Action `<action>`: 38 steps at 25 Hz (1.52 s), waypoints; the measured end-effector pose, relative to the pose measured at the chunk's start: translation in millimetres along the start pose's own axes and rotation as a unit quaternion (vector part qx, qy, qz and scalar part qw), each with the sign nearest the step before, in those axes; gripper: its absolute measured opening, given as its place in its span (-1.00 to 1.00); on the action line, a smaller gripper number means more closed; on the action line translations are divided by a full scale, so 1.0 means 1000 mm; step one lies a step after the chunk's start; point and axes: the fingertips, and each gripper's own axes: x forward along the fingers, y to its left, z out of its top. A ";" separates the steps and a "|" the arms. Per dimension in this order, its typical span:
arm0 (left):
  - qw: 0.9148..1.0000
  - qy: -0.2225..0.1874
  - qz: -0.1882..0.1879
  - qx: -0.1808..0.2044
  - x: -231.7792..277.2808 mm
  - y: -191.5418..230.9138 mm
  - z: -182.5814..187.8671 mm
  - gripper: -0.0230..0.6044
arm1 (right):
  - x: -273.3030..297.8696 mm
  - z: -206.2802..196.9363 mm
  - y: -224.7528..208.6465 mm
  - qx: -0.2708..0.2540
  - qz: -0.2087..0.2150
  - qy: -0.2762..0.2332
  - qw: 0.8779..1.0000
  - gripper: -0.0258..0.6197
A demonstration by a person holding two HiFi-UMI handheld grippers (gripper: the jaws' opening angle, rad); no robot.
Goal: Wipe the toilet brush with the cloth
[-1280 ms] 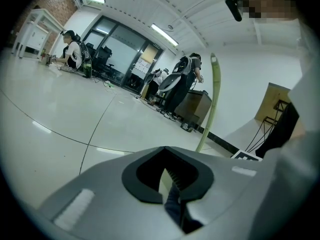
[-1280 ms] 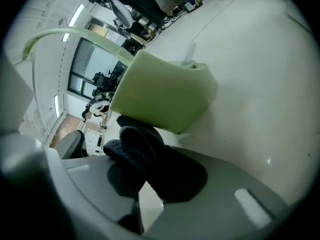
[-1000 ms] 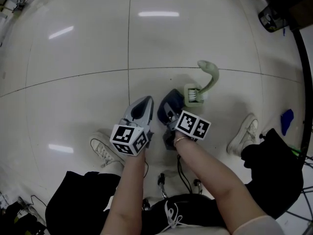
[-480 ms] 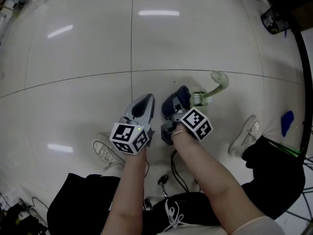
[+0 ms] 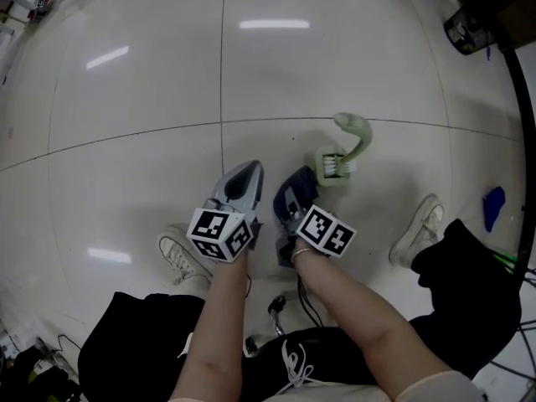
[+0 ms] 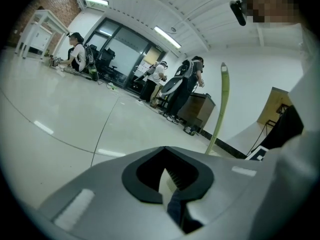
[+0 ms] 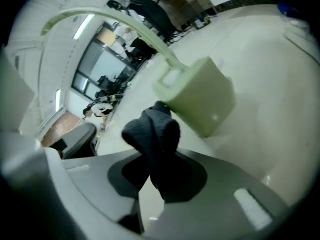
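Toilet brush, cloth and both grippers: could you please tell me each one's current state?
Toilet brush: standing on the floor, ungripped.
Right gripper: shut on the cloth.
Cloth: bunched, next to the toilet brush.
Left gripper: shut, empty.

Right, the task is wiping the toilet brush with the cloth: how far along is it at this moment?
Done: the dark cloth is clamped in the right tool. In hand: the cloth is up close to the head of the pale green toilet brush on the floor. Left: the pictures cannot show how much has been wiped. The cloth is nowhere near the curved handle, and the left tool sits beside, off the brush.
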 end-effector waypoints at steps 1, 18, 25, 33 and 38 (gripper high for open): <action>1.000 -0.005 -0.009 0.010 0.001 -0.009 0.006 -0.91 | -0.007 0.004 0.016 -0.037 0.024 0.001 0.999 -0.73; 0.963 -0.169 -0.119 0.171 -0.004 -0.173 0.231 -0.91 | -0.239 0.176 0.225 -0.483 0.223 -0.227 0.816 -0.73; 0.977 -0.148 -0.080 0.128 0.010 -0.158 0.226 -0.91 | -0.239 0.233 0.252 -0.480 0.209 -0.256 0.813 -0.73; 0.974 -0.170 -0.086 0.120 0.010 -0.162 0.221 -0.91 | -0.192 0.218 0.216 -0.483 0.184 -0.207 0.831 -0.73; 0.974 -0.179 -0.092 0.104 0.008 -0.160 0.222 -0.91 | -0.180 0.216 0.187 -0.481 0.161 -0.190 0.840 -0.73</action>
